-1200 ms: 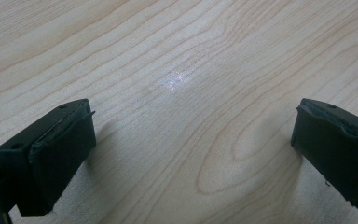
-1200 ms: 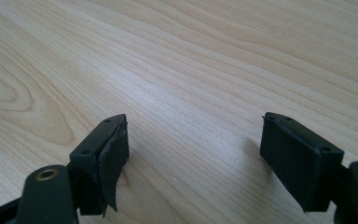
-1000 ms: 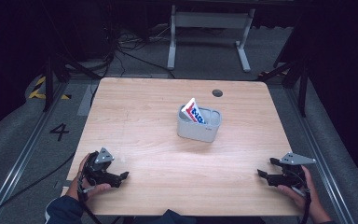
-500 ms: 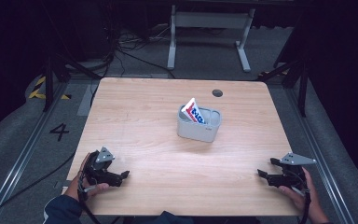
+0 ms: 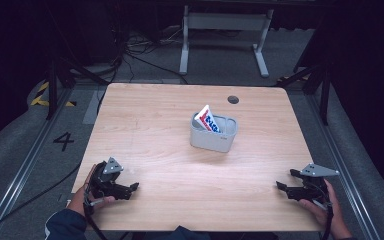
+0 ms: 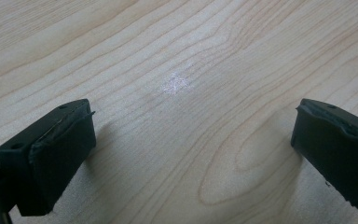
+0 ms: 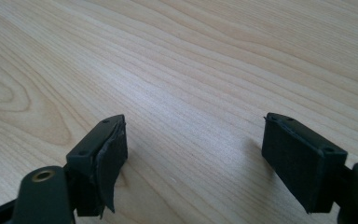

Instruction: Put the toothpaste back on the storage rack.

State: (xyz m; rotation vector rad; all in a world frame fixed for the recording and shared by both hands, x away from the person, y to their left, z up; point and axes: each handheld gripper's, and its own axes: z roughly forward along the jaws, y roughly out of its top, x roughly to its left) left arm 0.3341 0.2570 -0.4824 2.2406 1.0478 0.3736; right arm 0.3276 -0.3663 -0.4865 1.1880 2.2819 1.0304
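Bin [image 5: 214, 134] stands past the middle of the table [image 5: 155, 130], a packet [image 5: 208, 119] leaning inside. Left gripper [image 5: 122, 187] and right gripper [image 5: 286, 185] rest well short of the bin, jaws apart, empty. Advisable: approach from above and pinch the packet's exposed top.

The tongs [image 7: 193, 161] stand spread wide, jaws apart over bare wooden table [image 7: 205, 60].

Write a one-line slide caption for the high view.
Two hand-held grippers, left gripper and right gripper, open at the wooden table's near corners; grey bin holds a packet.
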